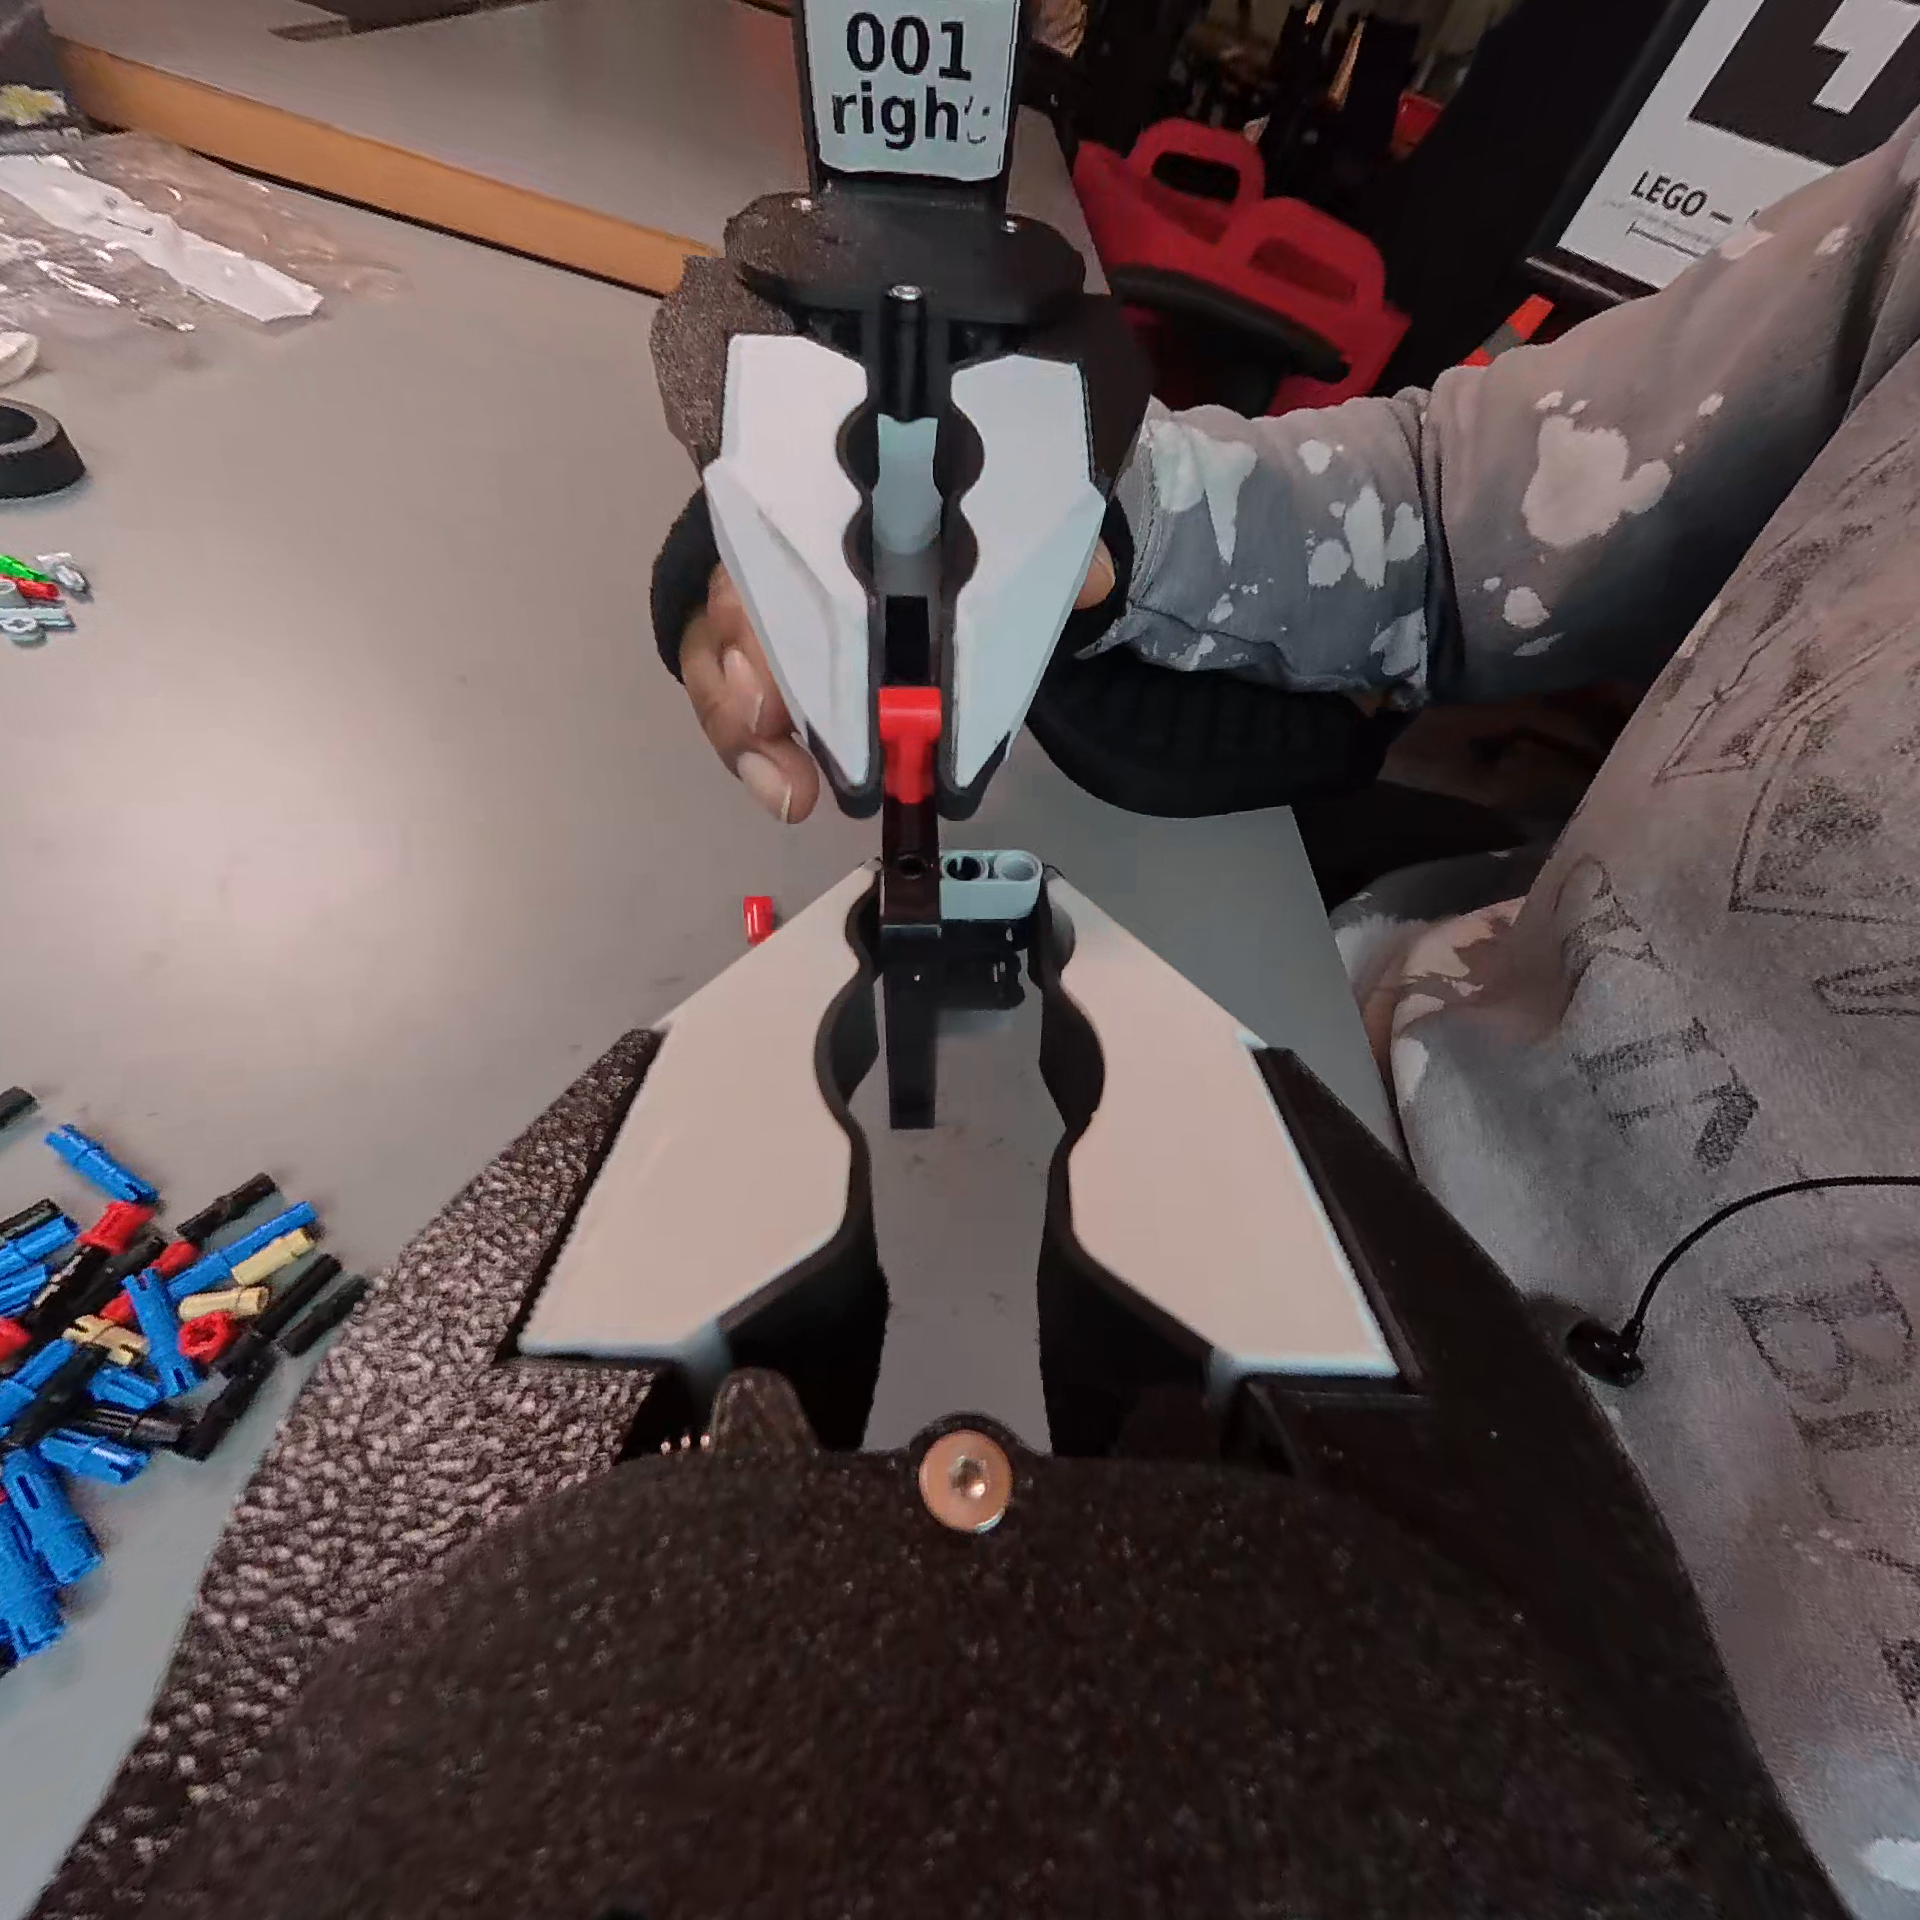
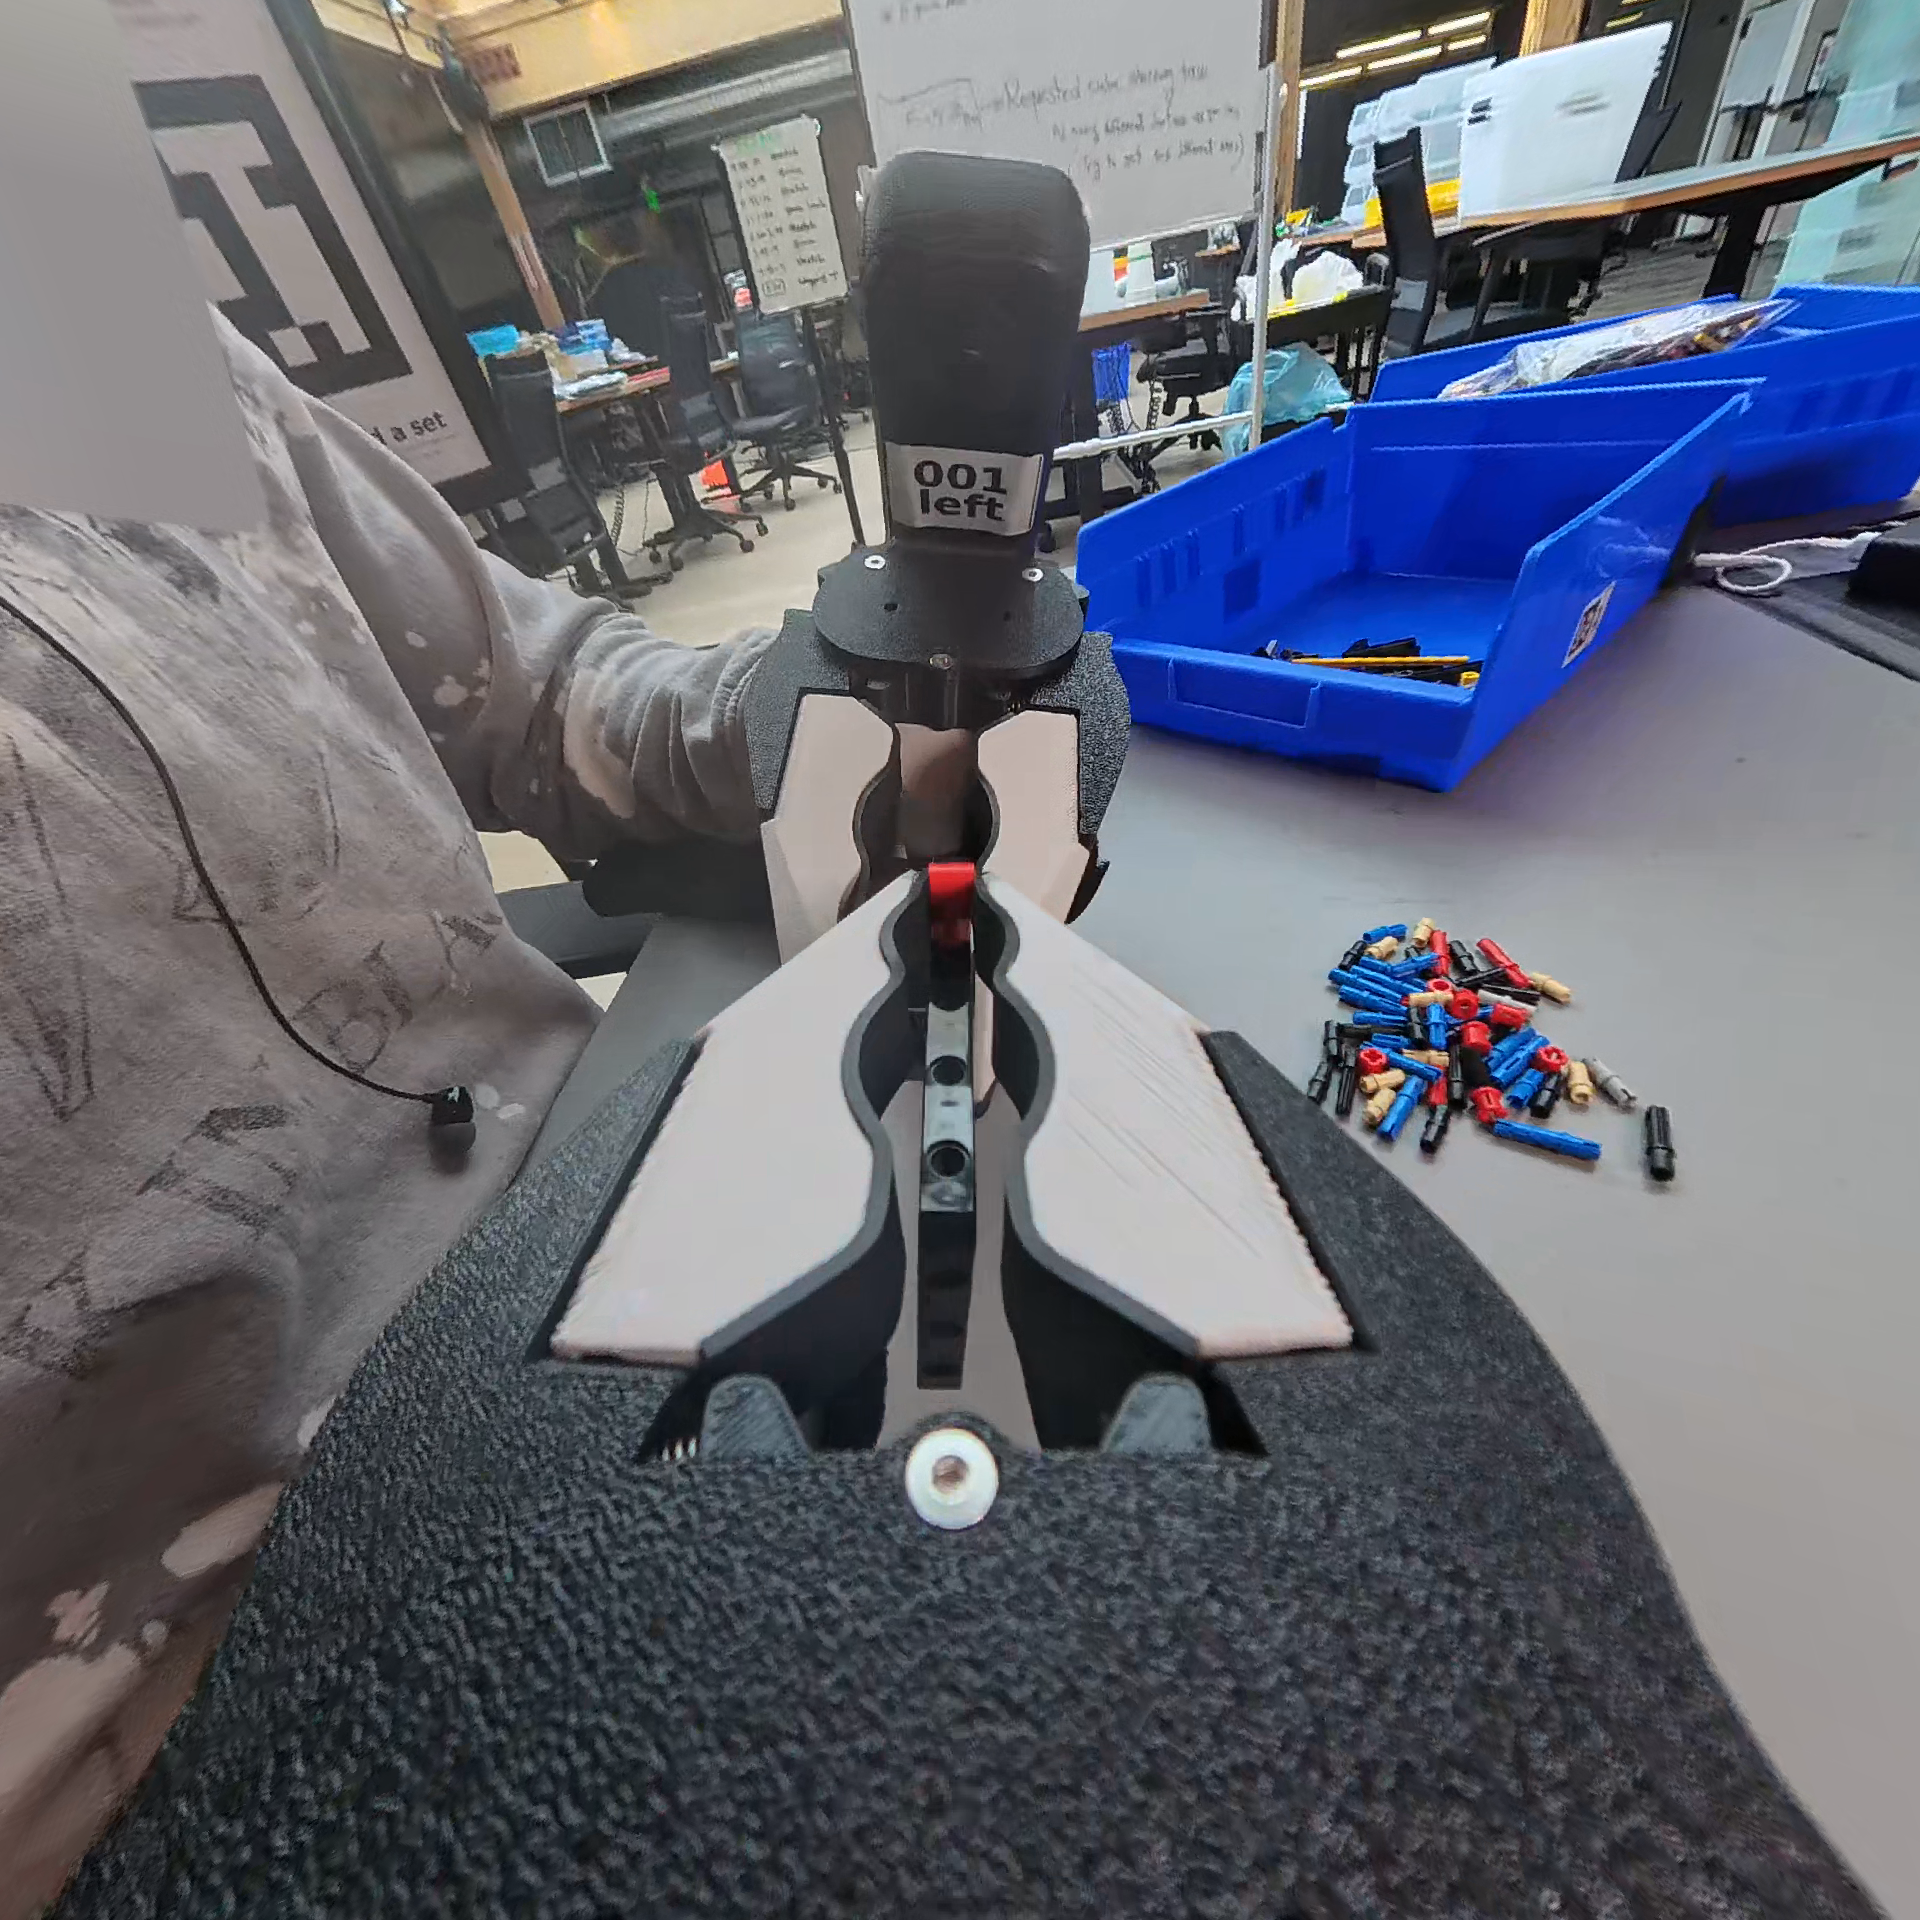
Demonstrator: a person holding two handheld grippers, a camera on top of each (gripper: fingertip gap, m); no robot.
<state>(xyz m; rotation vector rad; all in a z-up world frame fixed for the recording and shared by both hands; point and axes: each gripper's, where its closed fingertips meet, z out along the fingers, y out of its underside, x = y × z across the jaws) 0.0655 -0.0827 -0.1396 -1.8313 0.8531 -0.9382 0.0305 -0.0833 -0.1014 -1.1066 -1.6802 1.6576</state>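
So the main thing here is a small build of plastic construction-toy parts: a long black beam with round holes [image 1: 910, 1049] with a short light grey two-hole connector piece [image 1: 992, 883] sitting on one side of it near the end. There's also a little red T-shaped pin [image 1: 909, 743] right at the beam's tip.

The beam's long axis runs straight along the line between the two grippers, so it points away from one camera and toward the other. In the right wrist view the same black beam [image 2: 948, 1174] lies down the middle of the gap with its holes facing up, and the red pin [image 2: 950, 902] sits at the far end.

The left gripper [image 1: 951, 894] has its grey fingers closed in around the black beam and grey connector at the tips, clamped on the build. The right gripper [image 1: 906, 795] faces it head on, fingertips pinched nearly together on the red pin, with a person's hand [image 1: 743, 707] wrapped round it. The two sets of tips almost meet.

All this is held just above a grey table [image 1: 416, 831]. Off to the side there's a loose pile of small blue, black, red and tan pins [image 2: 1455, 1039], and behind that a blue plastic bin [image 2: 1382, 623].
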